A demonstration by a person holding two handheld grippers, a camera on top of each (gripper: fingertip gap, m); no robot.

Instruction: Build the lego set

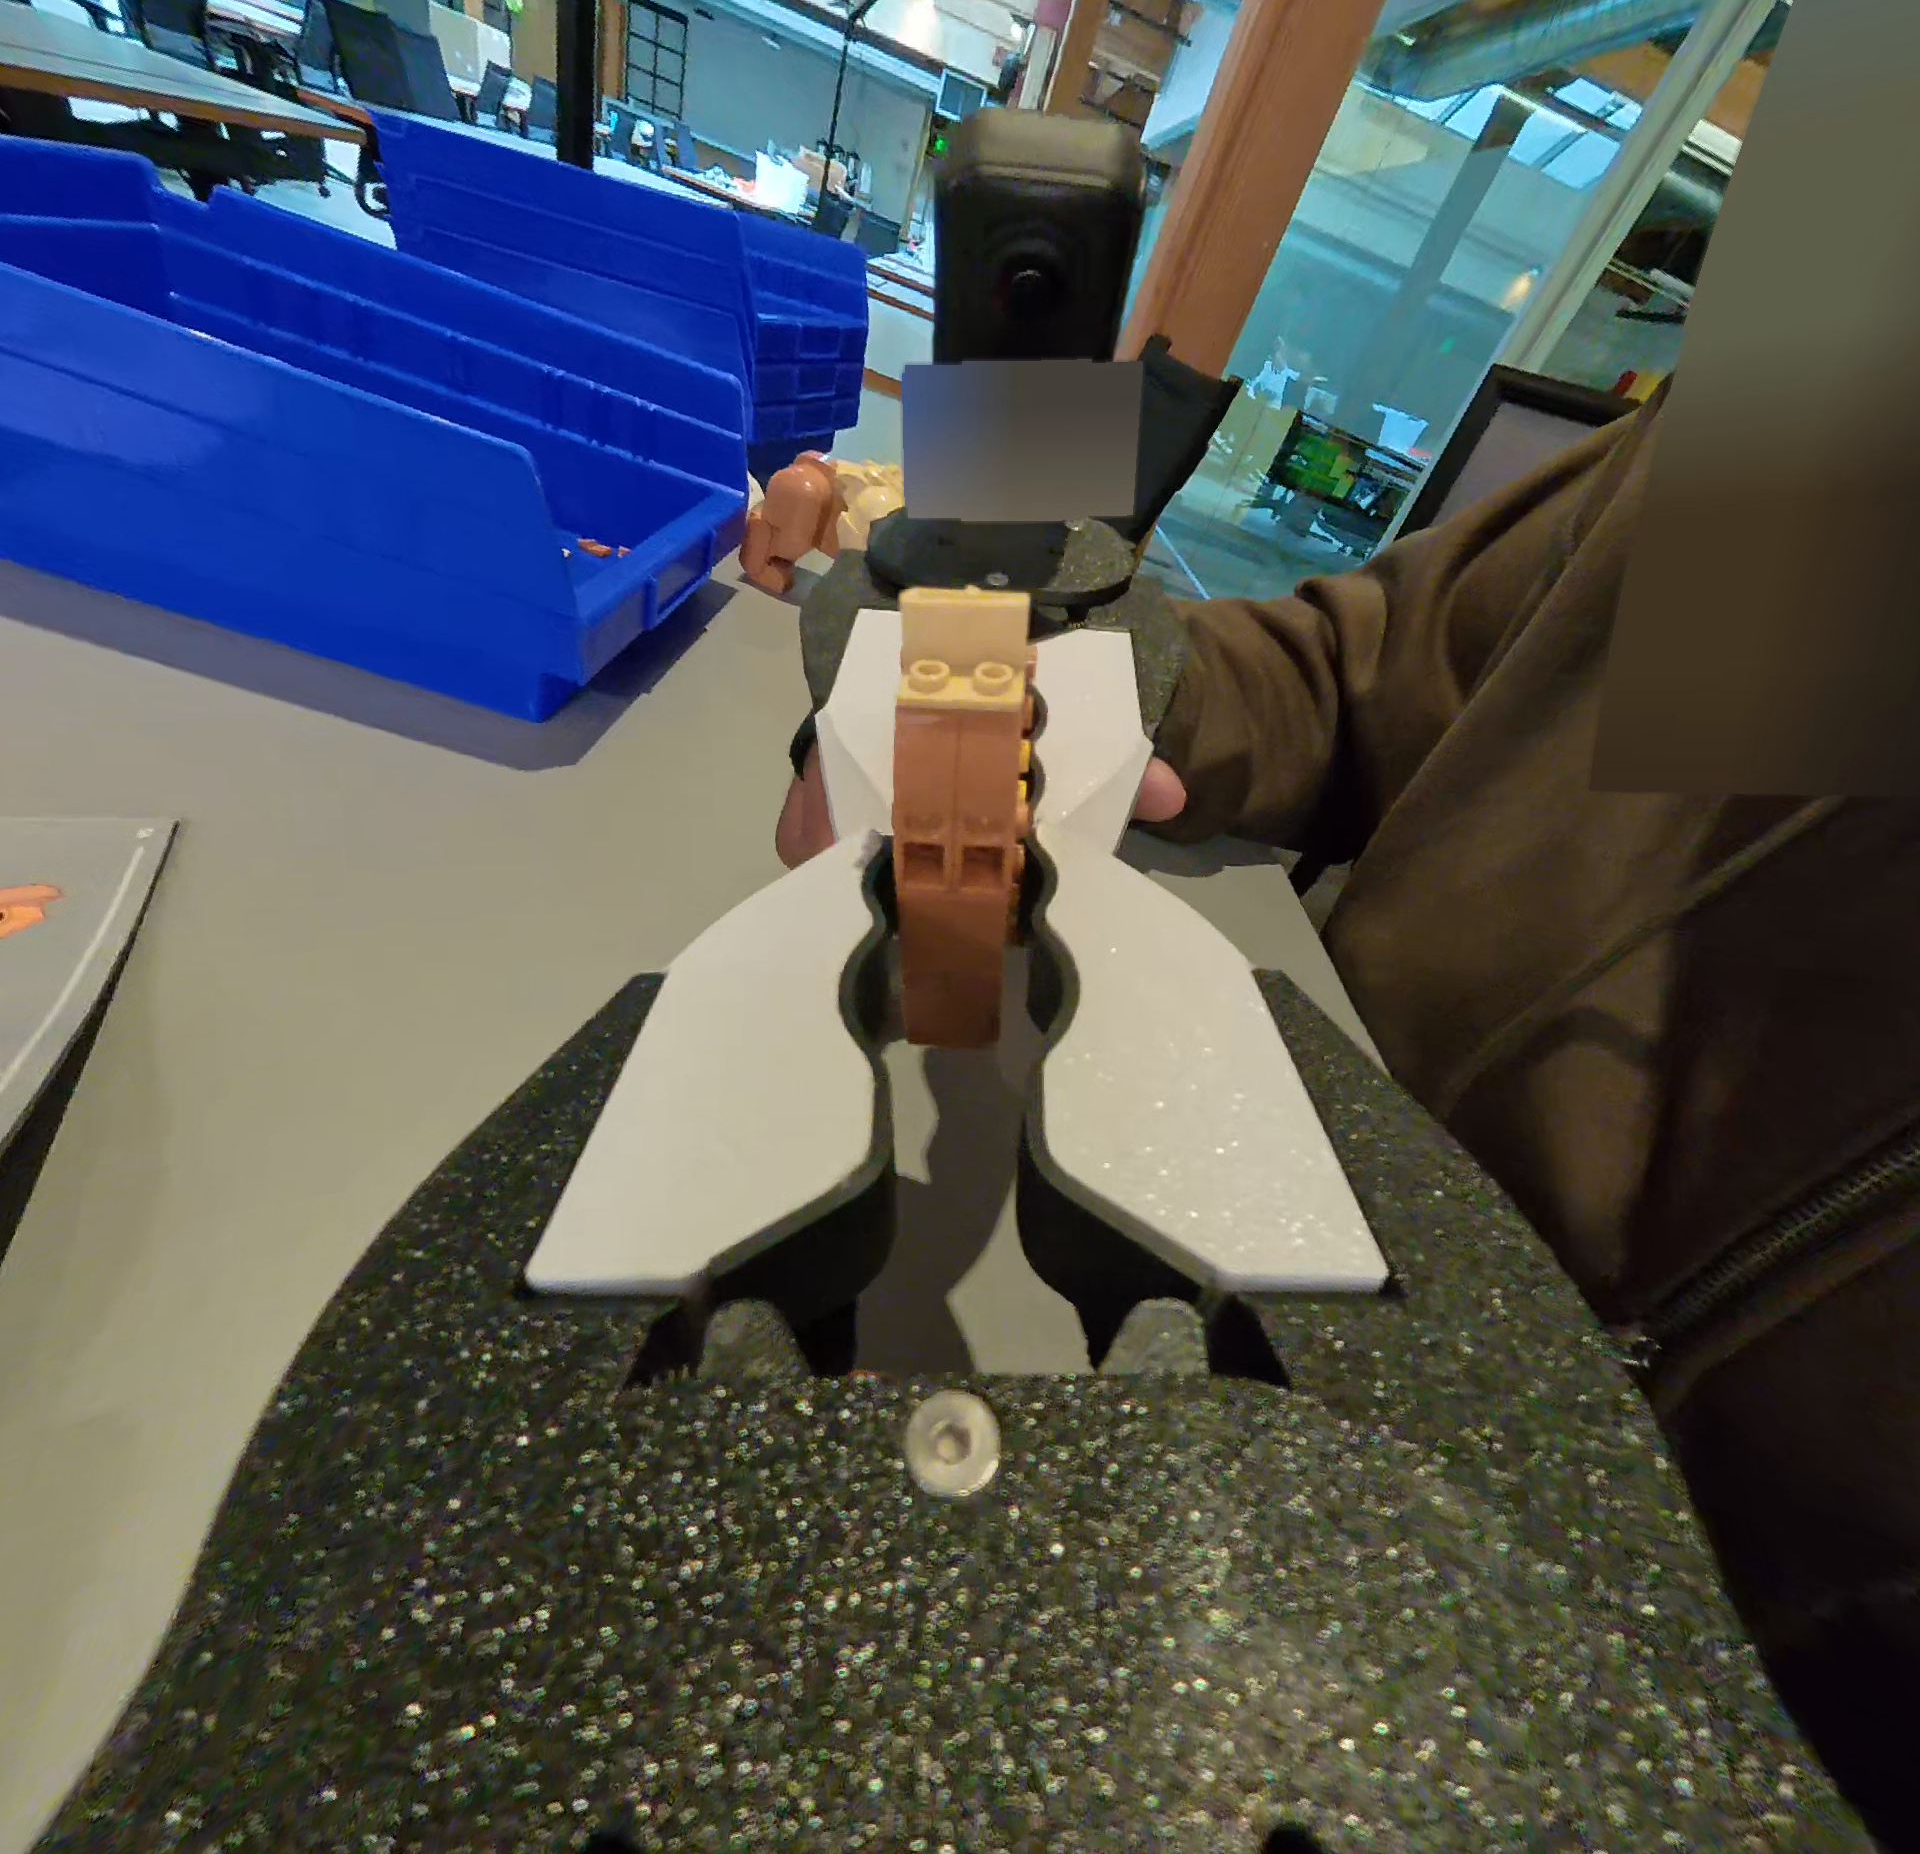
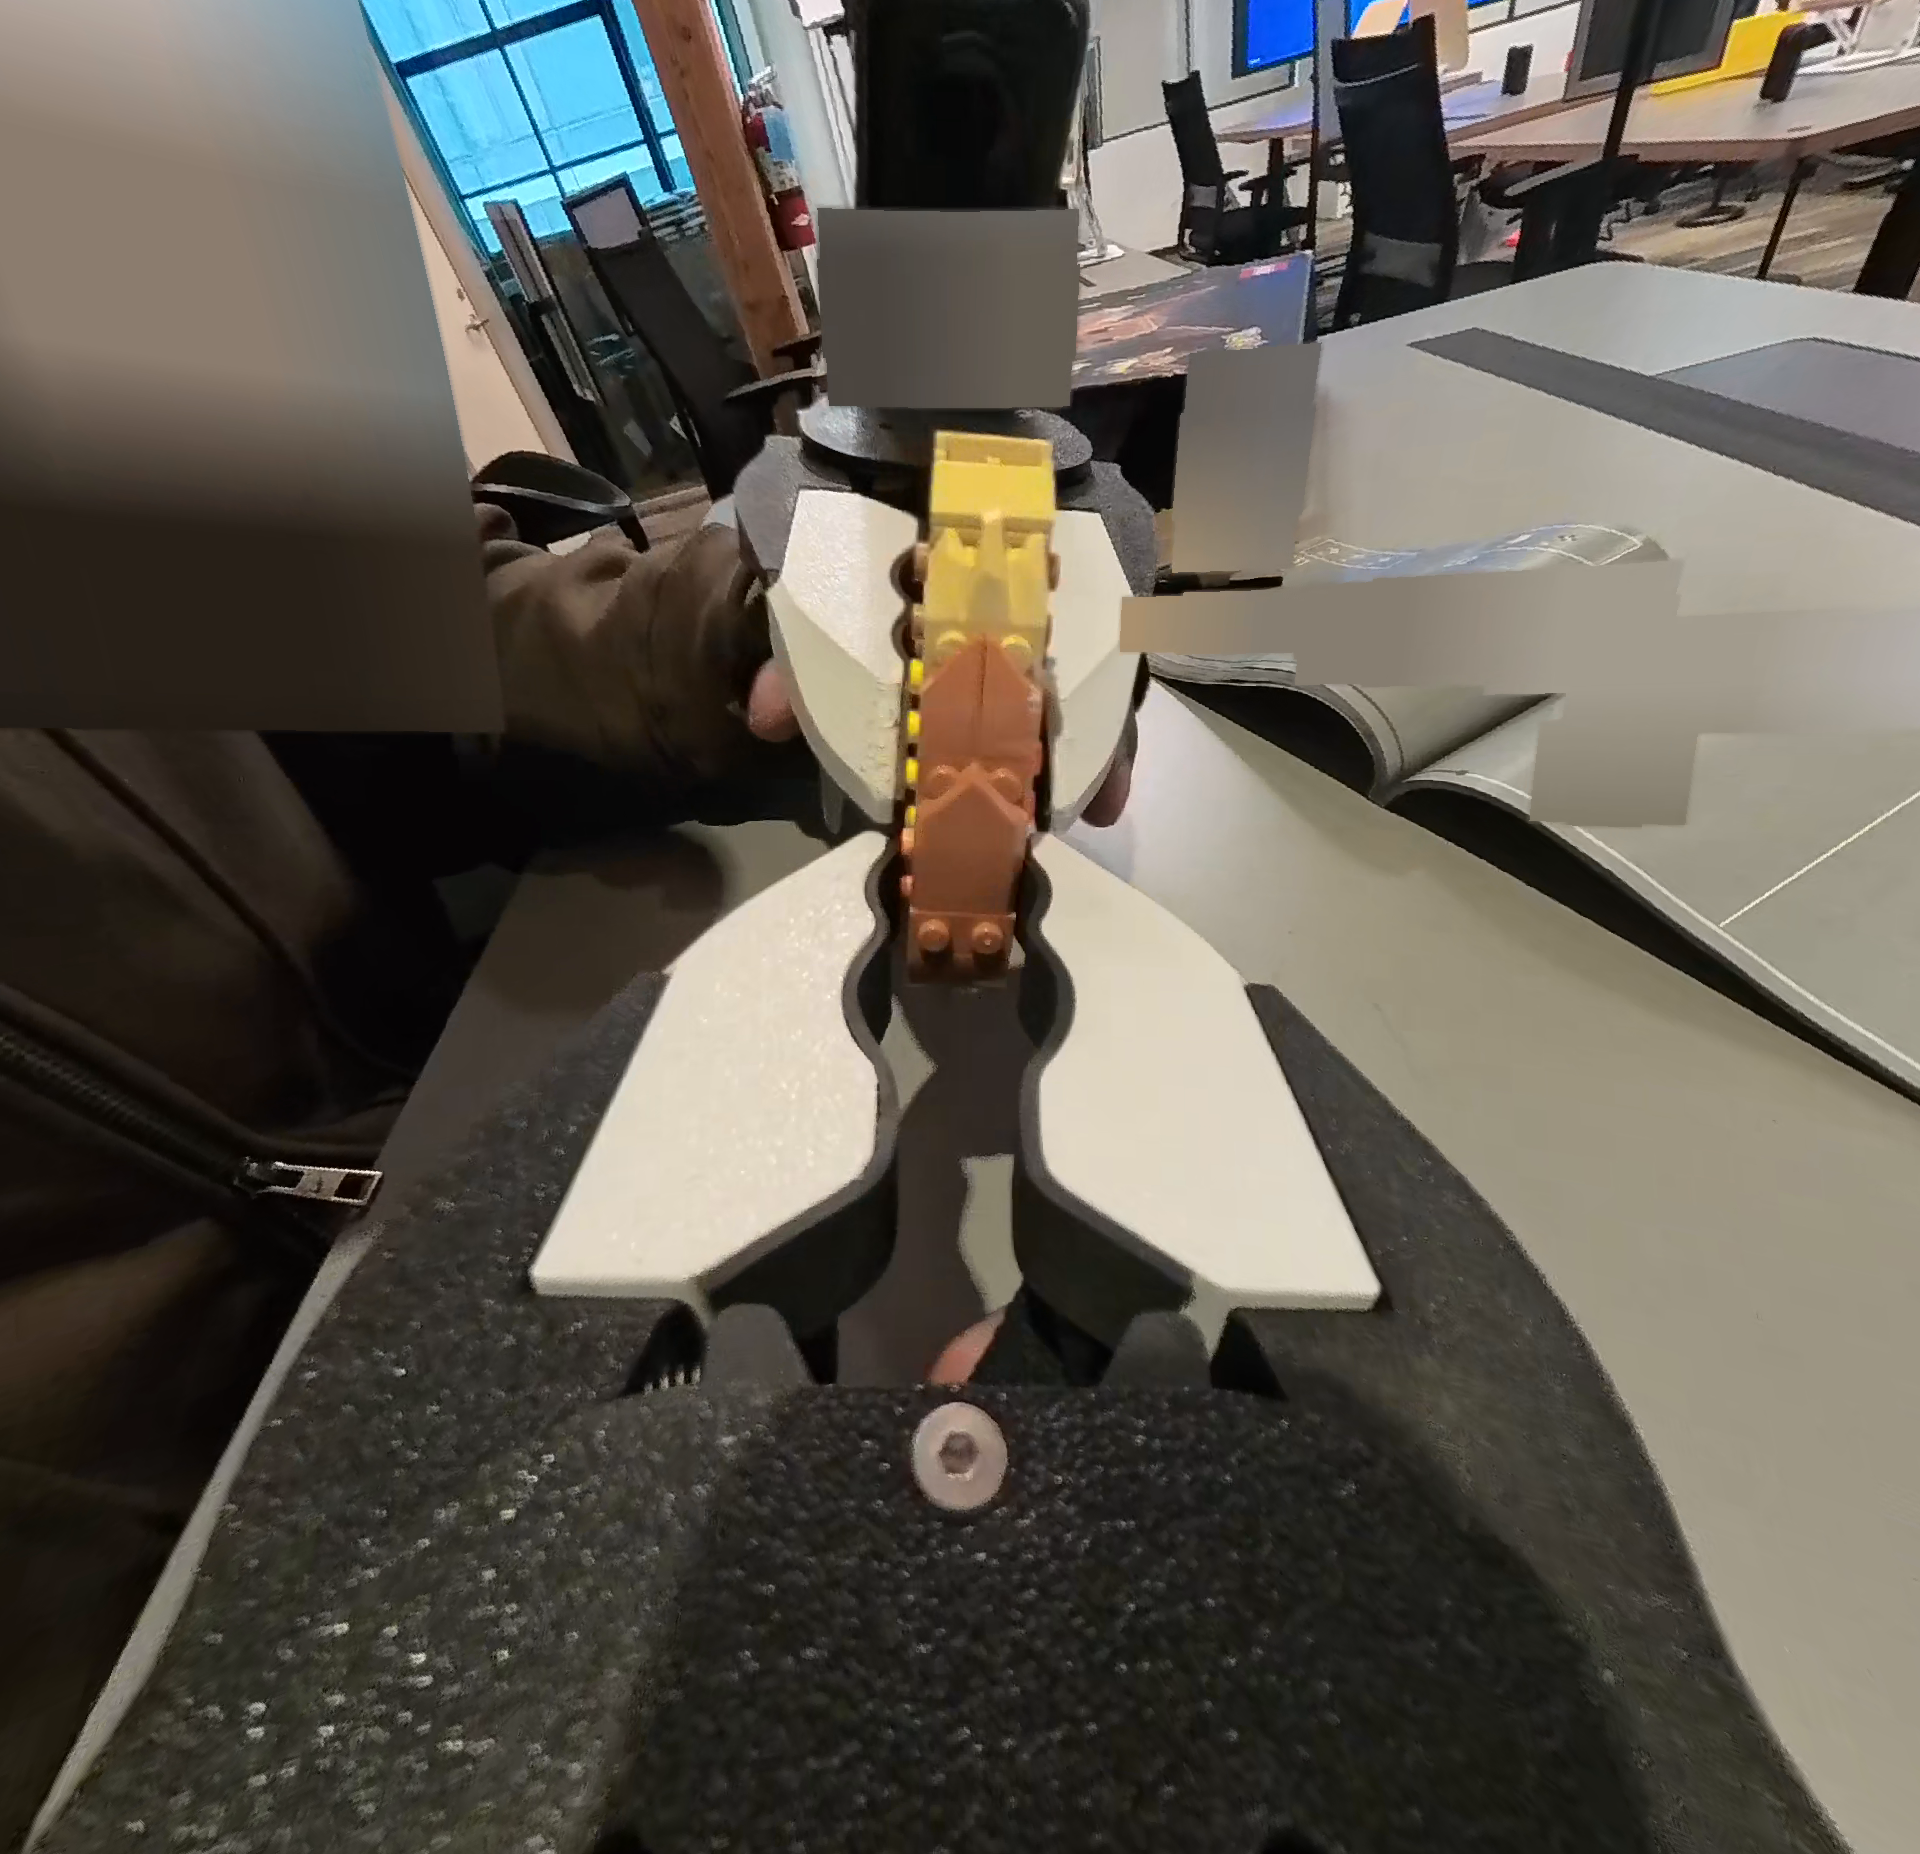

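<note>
— Left wrist view: we are clamping the left gripper [image 1: 951, 931] on the brown-and-tan lego assembly [image 1: 958, 838]; the right gripper [image 1: 977, 724] is gripping its far end.

— We are advising straight, square pressure.

Brown-and-tan lego assembly [image 1: 956, 869], white-fingered speckled-black tools, blue bins [image 1: 312, 433], grey table [image 1: 364, 973].

Your blue bins [image 1: 343, 474] stand in a row toward the table's [image 1: 312, 973] far edge. Beyond it you see black office chairs [image 2: 1392, 142] and a wooden post [image 1: 1236, 142].
</note>
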